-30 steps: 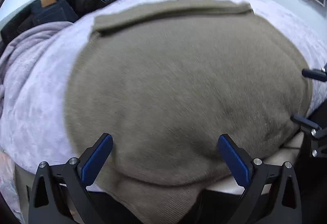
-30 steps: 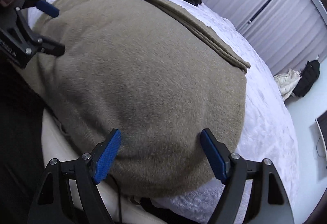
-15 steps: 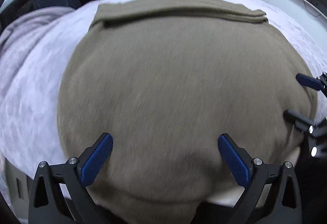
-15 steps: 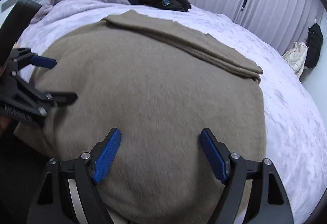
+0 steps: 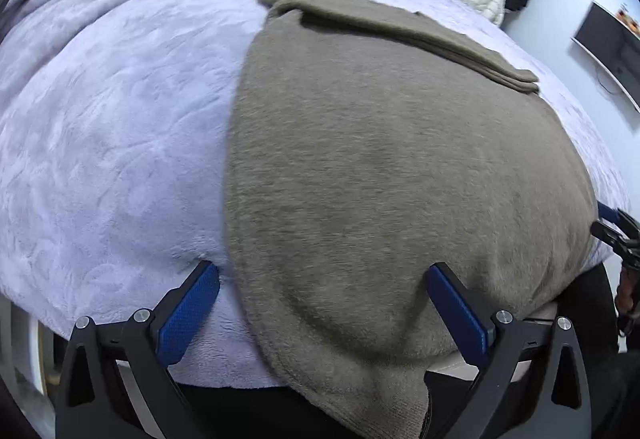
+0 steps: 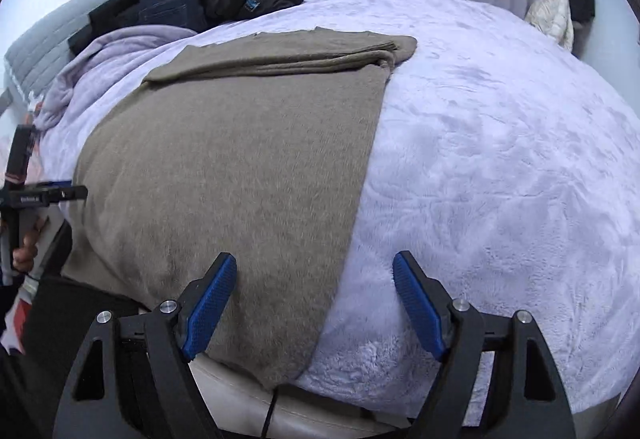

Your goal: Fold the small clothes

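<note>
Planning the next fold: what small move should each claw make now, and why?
Probably lower both onto the near corners and pinch. The left claw and right claw are open, each straddling a side edge of the flat olive sweater, gripping nothing.

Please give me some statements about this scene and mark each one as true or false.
1. The sweater lies on a lilac blanket. True.
2. The right claw grips the sweater. False: it is open and holds nothing.
3. A folded part lies across the sweater's far end. True.
4. The left claw is shut. False: it is open over the sweater's edge.
5. Jeans lie at the far end of the bed. True.
</note>
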Available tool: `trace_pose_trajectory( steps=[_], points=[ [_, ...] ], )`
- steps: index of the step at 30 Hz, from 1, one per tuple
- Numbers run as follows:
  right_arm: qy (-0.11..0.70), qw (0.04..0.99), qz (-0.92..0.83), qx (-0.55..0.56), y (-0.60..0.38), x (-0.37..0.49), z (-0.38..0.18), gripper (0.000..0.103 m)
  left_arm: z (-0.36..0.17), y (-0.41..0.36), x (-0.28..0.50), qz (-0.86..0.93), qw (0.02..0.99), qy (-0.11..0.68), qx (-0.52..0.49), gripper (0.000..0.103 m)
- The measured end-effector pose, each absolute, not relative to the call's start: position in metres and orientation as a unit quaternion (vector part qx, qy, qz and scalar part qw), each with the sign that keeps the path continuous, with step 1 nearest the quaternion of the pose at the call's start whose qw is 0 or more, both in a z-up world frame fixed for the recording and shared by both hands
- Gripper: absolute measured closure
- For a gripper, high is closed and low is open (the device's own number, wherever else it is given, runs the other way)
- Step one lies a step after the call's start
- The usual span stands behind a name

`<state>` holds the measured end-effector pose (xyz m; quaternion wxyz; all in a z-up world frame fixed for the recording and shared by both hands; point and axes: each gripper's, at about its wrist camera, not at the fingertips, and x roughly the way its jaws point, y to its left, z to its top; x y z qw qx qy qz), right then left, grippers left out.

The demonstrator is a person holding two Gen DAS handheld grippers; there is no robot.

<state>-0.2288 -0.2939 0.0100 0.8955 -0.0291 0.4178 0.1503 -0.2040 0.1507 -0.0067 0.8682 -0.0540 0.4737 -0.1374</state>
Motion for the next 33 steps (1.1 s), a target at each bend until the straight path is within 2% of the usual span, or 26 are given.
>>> trace_pose_trajectory(
  steps=[7,9,11,13,14,15,18,20,21,23,28,30,31,32,33],
  points=[
    [0.402,0.893,0.196,-0.05,-0.26,-0.231,0.003,0.023,-0.008,0.127,-0.198,-0.139,0.875,0.458,-0.069,0.0],
    [0.397,0.897,0.189,-0.052,-0.257,-0.228,-0.001,0.028,-0.004,0.116,-0.193,-0.14,0.882,0.445,-0.067,0.005],
    [0.394,0.898,0.192,-0.025,-0.261,-0.222,0.001,0.038,0.003,0.11,-0.195,-0.139,0.889,0.432,-0.054,0.024],
    [0.397,0.895,0.202,0.009,-0.268,-0.215,0.006,0.064,0.005,0.107,-0.192,-0.138,0.892,0.429,-0.042,0.03],
    [0.4,0.892,0.209,0.021,-0.27,-0.212,0.007,0.071,0.005,0.106,-0.191,-0.135,0.893,0.428,-0.036,0.038],
    [0.403,0.889,0.216,0.027,-0.271,-0.209,0.007,0.08,0.005,0.11,-0.193,-0.133,0.894,0.427,-0.034,0.04],
    [0.404,0.888,0.217,0.014,-0.268,-0.213,0.006,0.08,0.005,0.122,-0.196,-0.143,0.891,0.428,-0.055,0.042],
    [0.406,0.887,0.218,0.024,-0.274,-0.214,0.004,0.077,0.003,0.126,-0.193,-0.148,0.888,0.431,-0.062,0.042],
    [0.408,0.885,0.221,0.038,-0.28,-0.214,0.003,0.072,0.003,0.127,-0.191,-0.151,0.886,0.435,-0.064,0.042],
    [0.412,0.878,0.232,0.072,-0.291,-0.212,0.0,0.071,0.004,0.127,-0.184,-0.158,0.88,0.442,-0.068,0.035],
    [0.42,0.858,0.251,0.155,-0.308,-0.2,-0.01,0.07,0.006,0.121,-0.172,-0.164,0.878,0.446,-0.062,0.035],
    [0.424,0.854,0.247,0.17,-0.31,-0.198,-0.013,0.077,0.008,0.122,-0.174,-0.161,0.88,0.444,-0.052,0.054],
    [0.426,0.857,0.244,0.156,-0.308,-0.199,-0.012,0.086,0.01,0.123,-0.177,-0.161,0.88,0.444,-0.049,0.068],
    [0.425,0.862,0.242,0.132,-0.303,-0.202,-0.009,0.088,0.011,0.125,-0.179,-0.166,0.879,0.445,-0.053,0.084],
    [0.422,0.868,0.24,0.109,-0.299,-0.205,-0.005,0.091,0.013,0.128,-0.181,-0.175,0.876,0.446,-0.06,0.09]
  ],
)
